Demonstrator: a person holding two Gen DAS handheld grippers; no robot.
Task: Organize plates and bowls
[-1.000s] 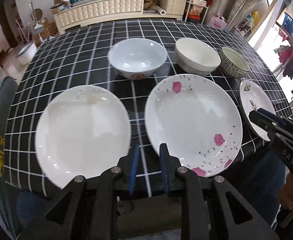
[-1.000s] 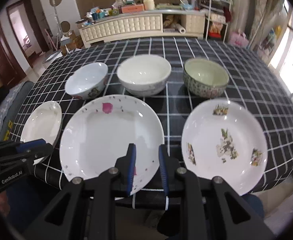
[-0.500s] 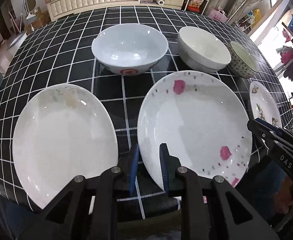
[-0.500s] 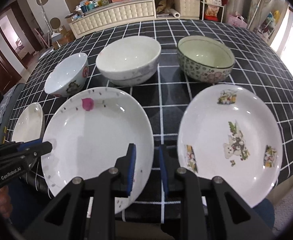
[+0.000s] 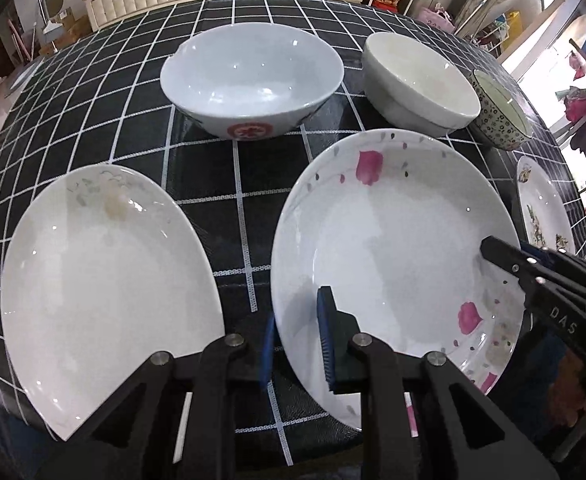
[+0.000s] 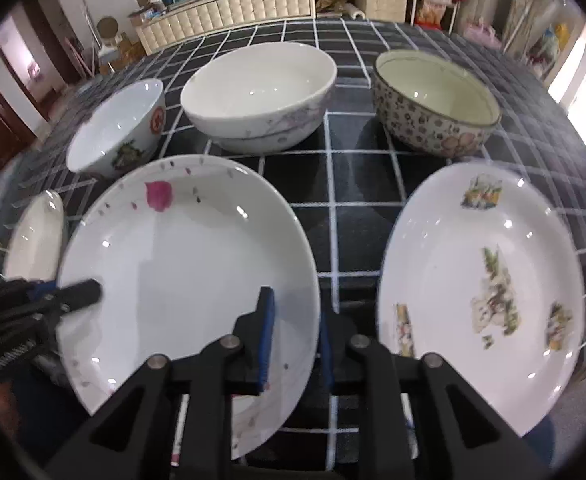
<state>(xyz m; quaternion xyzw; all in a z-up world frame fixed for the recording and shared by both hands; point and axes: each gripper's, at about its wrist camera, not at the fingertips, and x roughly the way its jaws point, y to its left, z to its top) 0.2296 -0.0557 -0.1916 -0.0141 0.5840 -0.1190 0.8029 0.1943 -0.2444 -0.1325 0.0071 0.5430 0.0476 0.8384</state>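
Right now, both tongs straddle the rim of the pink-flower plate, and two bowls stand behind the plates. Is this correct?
Not two: the right wrist view shows three bowls: the red-emblem bowl, the white bowl and the patterned bowl. The left tongs and right tongs do straddle the rim of the pink-flower plate.

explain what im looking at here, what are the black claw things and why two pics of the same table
There is no robot here: a person holds a two-finger gripper in each hand, with a fisheye camera on each looking along its fingers. One picture is the left gripper's view, the other the right gripper's.

On the checked tablecloth lie three plates in front and three bowls behind: a plain plate, a pink-petal plate, a picture plate, then a red-emblem bowl, a white bowl and a patterned bowl.

Both grippers straddle opposite sides of the pink-petal plate's rim, fingers apart. Nothing is lifted yet.
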